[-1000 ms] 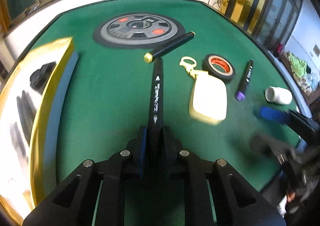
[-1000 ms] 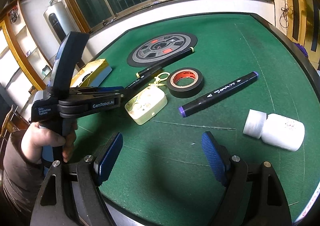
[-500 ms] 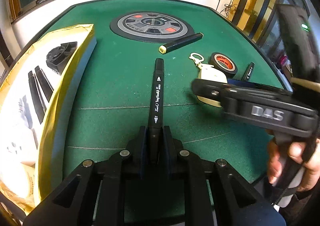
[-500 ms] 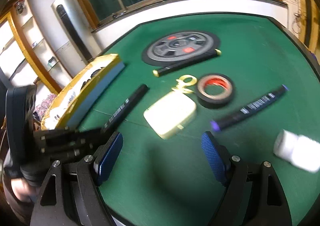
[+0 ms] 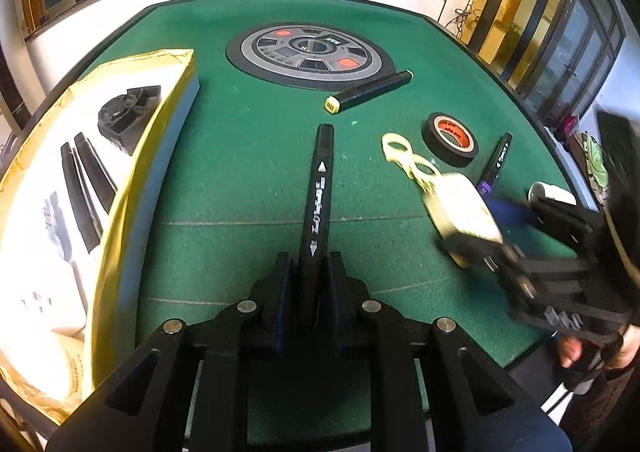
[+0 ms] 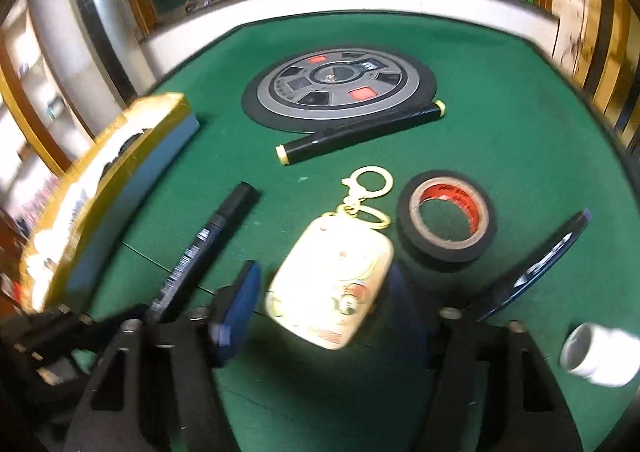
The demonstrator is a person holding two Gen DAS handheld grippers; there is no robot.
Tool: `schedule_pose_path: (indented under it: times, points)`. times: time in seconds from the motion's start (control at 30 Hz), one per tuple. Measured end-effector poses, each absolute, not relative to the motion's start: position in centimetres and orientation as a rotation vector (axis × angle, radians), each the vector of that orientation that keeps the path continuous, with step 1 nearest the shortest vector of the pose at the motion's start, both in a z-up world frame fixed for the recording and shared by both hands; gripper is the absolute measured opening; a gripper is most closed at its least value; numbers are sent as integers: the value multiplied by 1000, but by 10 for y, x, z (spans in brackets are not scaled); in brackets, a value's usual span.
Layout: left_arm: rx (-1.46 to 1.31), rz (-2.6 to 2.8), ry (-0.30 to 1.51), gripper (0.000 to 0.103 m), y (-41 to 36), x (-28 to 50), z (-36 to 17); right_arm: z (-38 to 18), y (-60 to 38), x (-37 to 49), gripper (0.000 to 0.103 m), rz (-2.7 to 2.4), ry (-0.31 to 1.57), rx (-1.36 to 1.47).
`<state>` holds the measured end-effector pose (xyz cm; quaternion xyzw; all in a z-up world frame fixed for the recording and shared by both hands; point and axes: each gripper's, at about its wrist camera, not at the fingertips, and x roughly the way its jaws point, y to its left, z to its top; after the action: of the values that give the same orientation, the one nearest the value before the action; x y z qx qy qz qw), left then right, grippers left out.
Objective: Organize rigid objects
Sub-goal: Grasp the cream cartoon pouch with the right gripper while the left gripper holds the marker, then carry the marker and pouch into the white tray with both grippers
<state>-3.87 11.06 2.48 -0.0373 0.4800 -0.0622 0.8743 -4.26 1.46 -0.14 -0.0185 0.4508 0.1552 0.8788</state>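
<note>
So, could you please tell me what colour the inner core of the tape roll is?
Red-orange, on the black tape roll; clearest in the right wrist view.

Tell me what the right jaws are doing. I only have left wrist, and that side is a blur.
Observer: The right gripper is open, with one jaw on either side of the cream keychain case, not closed on it.
Operator: Is the case lying flat?
Observer: Too motion-blurred to tell. Its printed face is up.
Operator: And the bottle? I see only a sliver.
Observer: The white bottle lies on its side, outside the jaws and apart from the case.
</note>
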Motion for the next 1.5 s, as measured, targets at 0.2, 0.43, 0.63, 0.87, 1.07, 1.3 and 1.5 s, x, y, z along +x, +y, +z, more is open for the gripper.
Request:
schedule_pose_path:
  times: [0.2,0.43,0.63,0.87,1.07,1.3,1.5]
  points:
    - [-46,-128,1001,15,104,-25,27,0,-8,-60,48,450,949,-57]
    - [-26,-125,1009,15,98,-4,19,2,-41,-98,47,536,975,-140]
    - [-19,-124,996,15,98,-2,19,2,-49,-101,48,485,978,-117]
    - [-27,-139,983,13,101,-9,20,1,-35,-96,54,426,971,-150]
    - [-71,-171,970,13,105,-21,25,-2,-24,-96,46,388,950,-222]
    - [-143,-196,921,13,114,-34,45,7,-27,-100,42,427,916,-175]
    - [-175,-200,892,13,120,-38,56,29,-31,-109,42,477,845,-113]
